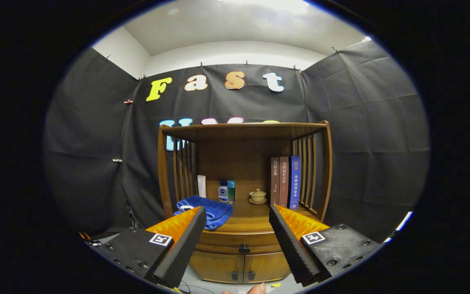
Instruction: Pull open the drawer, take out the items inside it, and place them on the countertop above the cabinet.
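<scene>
A wooden cabinet [243, 171] stands ahead against the booth wall. Its drawer [239, 241] is closed, with a dark round knob [244, 248] in the middle of its front. My gripper [237, 213] is open, its fingers spread wide, and hangs some way in front of the cabinet. The knob shows between the two fingers, a little below their tips and well beyond them. The countertop [251, 218] lies above the drawer. What is inside the drawer is hidden.
On the countertop lie a folded blue towel [208, 210], a white tube [201, 185], two small bottles [227, 191], a lidded tea bowl [258, 196] and three upright books [286, 181]. Two small doors [241, 267] sit below the drawer. A fingertip [257, 288] shows at the bottom.
</scene>
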{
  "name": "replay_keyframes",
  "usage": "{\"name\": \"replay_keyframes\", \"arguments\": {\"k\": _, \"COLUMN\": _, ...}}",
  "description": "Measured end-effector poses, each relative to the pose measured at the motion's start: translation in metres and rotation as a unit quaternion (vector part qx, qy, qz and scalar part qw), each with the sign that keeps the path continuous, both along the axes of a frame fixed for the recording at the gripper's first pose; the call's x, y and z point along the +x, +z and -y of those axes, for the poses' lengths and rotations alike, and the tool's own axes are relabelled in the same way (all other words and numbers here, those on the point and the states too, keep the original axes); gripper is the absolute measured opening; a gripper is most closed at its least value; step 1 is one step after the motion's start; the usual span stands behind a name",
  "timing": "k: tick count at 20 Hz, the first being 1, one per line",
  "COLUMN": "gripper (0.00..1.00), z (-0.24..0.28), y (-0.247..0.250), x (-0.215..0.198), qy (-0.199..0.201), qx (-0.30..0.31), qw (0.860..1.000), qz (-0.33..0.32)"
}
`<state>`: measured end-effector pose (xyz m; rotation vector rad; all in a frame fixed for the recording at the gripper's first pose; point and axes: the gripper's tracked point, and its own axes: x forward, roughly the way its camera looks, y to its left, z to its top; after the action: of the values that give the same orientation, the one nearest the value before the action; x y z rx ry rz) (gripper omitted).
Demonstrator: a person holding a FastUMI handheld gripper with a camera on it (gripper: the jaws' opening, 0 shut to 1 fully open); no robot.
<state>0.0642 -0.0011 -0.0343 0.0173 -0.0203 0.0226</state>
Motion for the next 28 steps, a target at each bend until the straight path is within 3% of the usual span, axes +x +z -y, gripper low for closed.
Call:
{"name": "replay_keyframes", "arguments": {"k": 6, "gripper": 1.0, "z": 0.013, "y": -0.047, "x": 0.057, "qy": -0.006, "qx": 0.001, "qw": 1.0, "qz": -0.018}}
{"name": "replay_keyframes", "arguments": {"k": 11, "gripper": 0.99, "z": 0.015, "y": -0.113, "x": 0.098, "qy": 0.003, "qx": 0.011, "qw": 0.998, "qz": -0.054}}
{"name": "replay_keyframes", "arguments": {"k": 24, "gripper": 0.98, "z": 0.016, "y": -0.273, "x": 0.152, "qy": -0.015, "qx": 0.022, "qw": 0.988, "qz": -0.149}}
{"name": "replay_keyframes", "arguments": {"k": 28, "gripper": 0.64, "z": 0.02, "y": -0.298, "x": 0.159, "qy": -0.026, "qx": -0.005, "qw": 0.984, "qz": -0.177}}
